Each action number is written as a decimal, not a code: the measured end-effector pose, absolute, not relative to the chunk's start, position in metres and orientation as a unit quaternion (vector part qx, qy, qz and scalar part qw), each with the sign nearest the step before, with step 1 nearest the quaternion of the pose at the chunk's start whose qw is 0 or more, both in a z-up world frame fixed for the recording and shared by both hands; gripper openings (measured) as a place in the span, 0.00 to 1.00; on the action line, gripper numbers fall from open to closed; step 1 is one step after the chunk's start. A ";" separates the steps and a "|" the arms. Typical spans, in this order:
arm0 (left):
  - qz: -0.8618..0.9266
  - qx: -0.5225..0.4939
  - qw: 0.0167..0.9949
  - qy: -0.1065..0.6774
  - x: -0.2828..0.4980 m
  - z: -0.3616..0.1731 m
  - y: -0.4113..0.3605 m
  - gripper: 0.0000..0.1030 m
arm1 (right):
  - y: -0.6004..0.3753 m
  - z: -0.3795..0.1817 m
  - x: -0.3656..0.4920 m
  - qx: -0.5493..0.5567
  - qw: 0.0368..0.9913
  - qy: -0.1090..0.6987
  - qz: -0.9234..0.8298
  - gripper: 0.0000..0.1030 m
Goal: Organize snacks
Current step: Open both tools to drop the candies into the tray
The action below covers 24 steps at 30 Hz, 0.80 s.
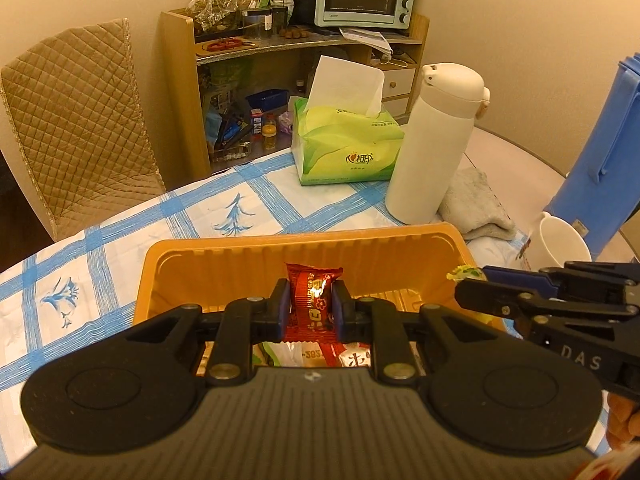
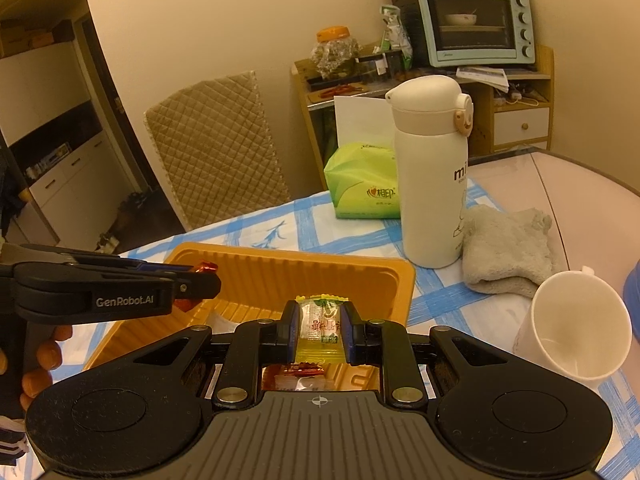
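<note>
A beige quilted chair stands off the table's far left edge. On the blue-checked white tablecloth sits an orange ribbed plastic tray, near the front edge. The left gripper hangs over the tray's left part, its fingers pinched on a red foil-wrapped snack packet held upright above the tray floor. More wrapped snacks lie in the tray beneath it. The right gripper is over the tray's right part, closed around a yellow-and-clear wrapped candy; another red-orange packet lies below it. Beyond the tray's far edge stands a green soft tissue pack, a white sheet sticking up from it, and just right of it a tall white insulated bottle. A grey folded cloth touches the bottle's right side. A white ceramic cup is tilted near the right front edge.
</note>
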<state>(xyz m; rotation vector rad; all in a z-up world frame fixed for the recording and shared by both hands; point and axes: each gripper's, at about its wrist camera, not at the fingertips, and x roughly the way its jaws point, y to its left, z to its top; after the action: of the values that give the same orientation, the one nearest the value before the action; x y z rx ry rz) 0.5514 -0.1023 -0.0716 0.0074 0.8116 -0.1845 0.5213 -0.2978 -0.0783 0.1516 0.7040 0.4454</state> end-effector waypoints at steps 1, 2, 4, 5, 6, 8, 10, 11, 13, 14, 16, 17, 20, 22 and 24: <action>-0.088 0.004 0.915 0.393 0.552 -0.071 -0.102 0.19 | -0.298 -0.078 0.521 0.074 0.912 0.341 0.216 0.21; -0.085 0.003 0.916 0.392 0.552 -0.072 -0.101 0.20 | -0.299 -0.078 0.521 0.075 0.912 0.342 0.216 0.21; -0.084 -0.003 0.915 0.394 0.553 -0.071 -0.099 0.22 | -0.299 -0.078 0.521 0.075 0.912 0.342 0.216 0.21; -0.082 -0.005 0.915 0.394 0.552 -0.071 -0.097 0.25 | -0.299 -0.078 0.521 0.076 0.912 0.342 0.216 0.21; -0.080 -0.006 0.916 0.394 0.552 -0.071 -0.095 0.25 | -0.299 -0.078 0.521 0.076 0.911 0.342 0.216 0.21; -0.078 -0.009 0.916 0.394 0.550 -0.071 -0.090 0.25 | -0.300 -0.077 0.520 0.078 0.911 0.342 0.217 0.21; -0.074 -0.012 0.915 0.396 0.547 -0.071 -0.083 0.25 | -0.300 -0.077 0.520 0.078 0.911 0.342 0.217 0.21; -0.073 -0.014 0.915 0.397 0.546 -0.071 -0.080 0.25 | -0.300 -0.077 0.520 0.078 0.911 0.342 0.217 0.21; -0.070 -0.016 0.914 0.400 0.542 -0.071 -0.073 0.25 | -0.300 -0.078 0.520 0.078 0.911 0.342 0.215 0.21; -0.069 -0.017 0.913 0.401 0.541 -0.071 -0.070 0.25 | -0.300 -0.078 0.521 0.078 0.911 0.343 0.214 0.21; -0.069 -0.018 0.913 0.402 0.537 -0.071 -0.066 0.25 | -0.300 -0.078 0.522 0.079 0.912 0.343 0.211 0.21; -0.068 -0.017 0.913 0.402 0.535 -0.070 -0.064 0.25 | -0.300 -0.078 0.523 0.080 0.912 0.343 0.210 0.21; -0.067 -0.021 0.913 0.402 0.531 -0.069 -0.059 0.26 | -0.297 -0.077 0.525 0.081 0.913 0.343 0.208 0.22; -0.067 -0.024 0.913 0.401 0.527 -0.069 -0.056 0.27 | -0.294 -0.077 0.526 0.079 0.913 0.342 0.208 0.22; -0.067 -0.023 0.913 0.401 0.524 -0.068 -0.054 0.28 | -0.291 -0.077 0.527 0.076 0.913 0.342 0.207 0.22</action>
<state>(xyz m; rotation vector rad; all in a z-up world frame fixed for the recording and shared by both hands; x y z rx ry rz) 0.5244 -0.0539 -0.0683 -0.0480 0.8267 -0.1372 0.5268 -0.2908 -0.0770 0.1555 0.7044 0.4265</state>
